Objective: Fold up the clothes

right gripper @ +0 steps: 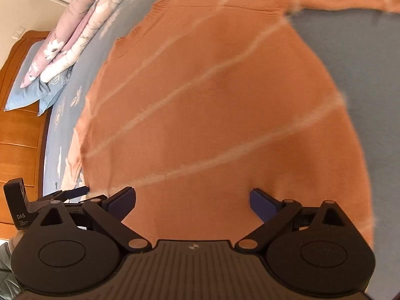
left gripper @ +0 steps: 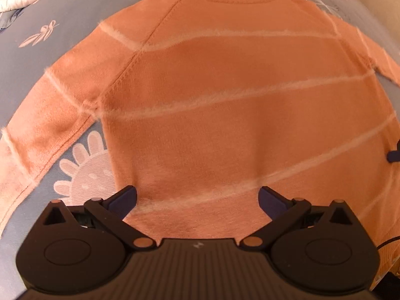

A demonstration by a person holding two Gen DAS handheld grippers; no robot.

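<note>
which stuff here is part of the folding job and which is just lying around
For the job:
- orange sweater, spread flat on the bed
- left gripper, open over its hem
- right gripper, open over the sweater

Just lying about:
- folded quilt
- blue pillow
- wooden headboard
- bedsheet under the sweater

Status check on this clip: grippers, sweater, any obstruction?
Left gripper open, right gripper open, both empty at the hem. Orange sweater spread flat on the bed sheet, unfolded. Nothing in the way.
</note>
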